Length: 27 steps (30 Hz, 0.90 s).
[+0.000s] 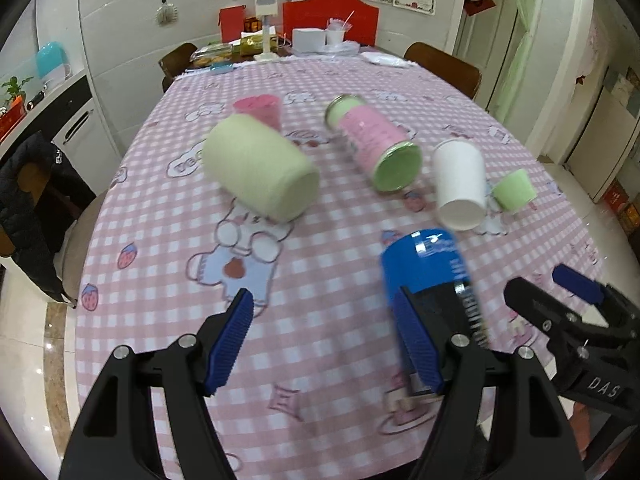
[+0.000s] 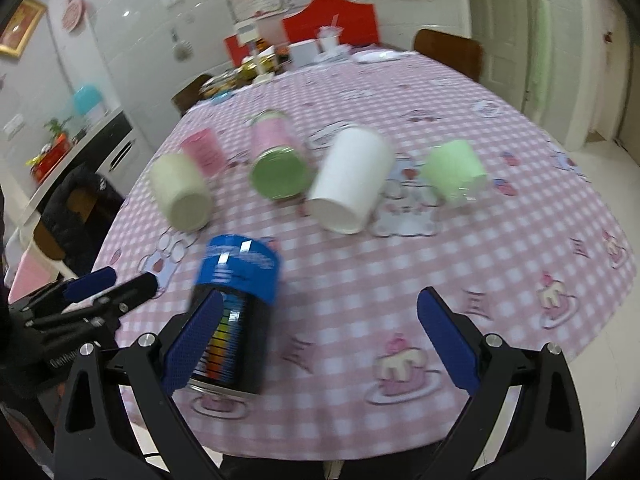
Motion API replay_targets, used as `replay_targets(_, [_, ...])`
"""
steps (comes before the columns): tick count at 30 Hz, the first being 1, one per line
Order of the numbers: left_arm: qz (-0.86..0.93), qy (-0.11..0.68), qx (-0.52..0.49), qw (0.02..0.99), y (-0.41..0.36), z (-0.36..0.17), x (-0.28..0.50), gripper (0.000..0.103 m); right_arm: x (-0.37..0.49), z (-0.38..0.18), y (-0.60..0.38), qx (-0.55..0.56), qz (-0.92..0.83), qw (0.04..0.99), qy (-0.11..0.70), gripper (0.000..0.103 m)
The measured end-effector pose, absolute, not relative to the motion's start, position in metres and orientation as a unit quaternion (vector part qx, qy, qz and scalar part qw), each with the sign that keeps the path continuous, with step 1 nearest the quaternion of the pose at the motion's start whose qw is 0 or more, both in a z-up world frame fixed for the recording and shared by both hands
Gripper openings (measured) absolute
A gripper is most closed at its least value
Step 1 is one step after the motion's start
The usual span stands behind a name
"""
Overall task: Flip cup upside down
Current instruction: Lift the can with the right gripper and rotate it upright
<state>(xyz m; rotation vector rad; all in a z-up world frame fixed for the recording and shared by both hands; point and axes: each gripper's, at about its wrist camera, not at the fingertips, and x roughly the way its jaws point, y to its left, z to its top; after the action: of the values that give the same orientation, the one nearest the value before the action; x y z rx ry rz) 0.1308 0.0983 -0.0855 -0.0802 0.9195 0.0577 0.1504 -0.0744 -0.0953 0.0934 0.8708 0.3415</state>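
Note:
Several cups stand upside down on the pink checked tablecloth (image 1: 168,216): a pale yellow-green cup (image 1: 258,168), a pink cup (image 1: 258,110), a white paper cup (image 1: 460,184) and a small green cup (image 1: 514,190). A pink can with green ends (image 1: 374,142) and a blue-topped black can (image 1: 432,280) stand among them. My left gripper (image 1: 324,340) is open above the near cloth, its right finger beside the blue can. My right gripper (image 2: 320,344) is open too, its left finger beside the same can (image 2: 236,304). Neither holds anything.
The right gripper shows at the right edge of the left wrist view (image 1: 572,320); the left gripper shows at the left edge of the right wrist view (image 2: 80,300). Boxes, a white box (image 1: 308,38) and clutter crowd the table's far end. Chairs (image 1: 444,64) surround the table.

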Motion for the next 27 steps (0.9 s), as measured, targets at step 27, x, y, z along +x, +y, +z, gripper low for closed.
replay_targets(27, [-0.015, 0.480, -0.047, 0.876, 0.142, -0.134, 0.172, 0.072, 0.200, -0.137, -0.025, 0.069, 0.172, 0.826, 0.532, 0.066])
